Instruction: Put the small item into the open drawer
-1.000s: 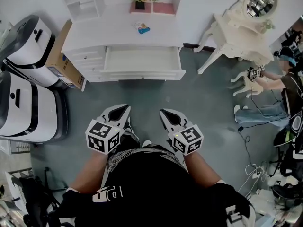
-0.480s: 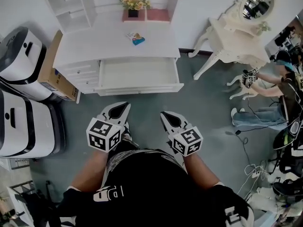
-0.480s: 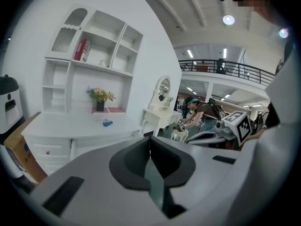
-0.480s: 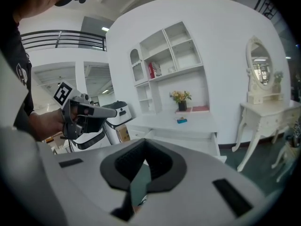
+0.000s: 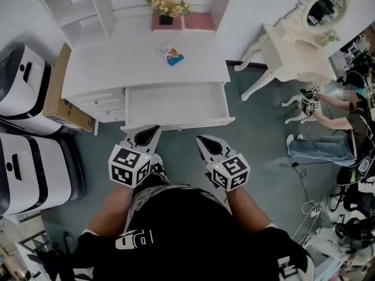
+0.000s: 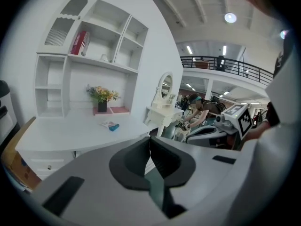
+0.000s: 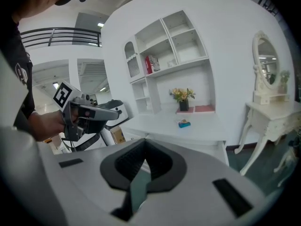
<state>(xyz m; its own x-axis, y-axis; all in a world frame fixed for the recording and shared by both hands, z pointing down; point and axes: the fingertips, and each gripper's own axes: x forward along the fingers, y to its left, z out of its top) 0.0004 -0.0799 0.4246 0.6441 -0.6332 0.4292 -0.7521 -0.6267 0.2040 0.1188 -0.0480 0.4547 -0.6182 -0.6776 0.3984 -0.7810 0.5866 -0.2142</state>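
With jaws together and nothing between them, the left hand-held gripper [image 5: 147, 136] and right hand-held gripper [image 5: 206, 141] hang side by side close in front of the open drawer [image 5: 176, 105], while the small item [image 5: 171, 55] lies beyond on the white bench [image 5: 135, 57], near a flower pot [image 5: 166, 19].

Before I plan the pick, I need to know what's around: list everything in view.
Desk: one, white, centre.
Drawer: one, white, open, desk front.
Small item: one, blue, on desk top.
Flower pot: one, yellow blooms, desk back.
Cardboard box: one, brown, left of desk.
Machines: two, white-black, far left.
Dressing table: one, white, right.
Person: one, far right.
Left gripper: one, grey, shut, empty, before drawer.
Right gripper: one, grey, shut, empty, beside it.
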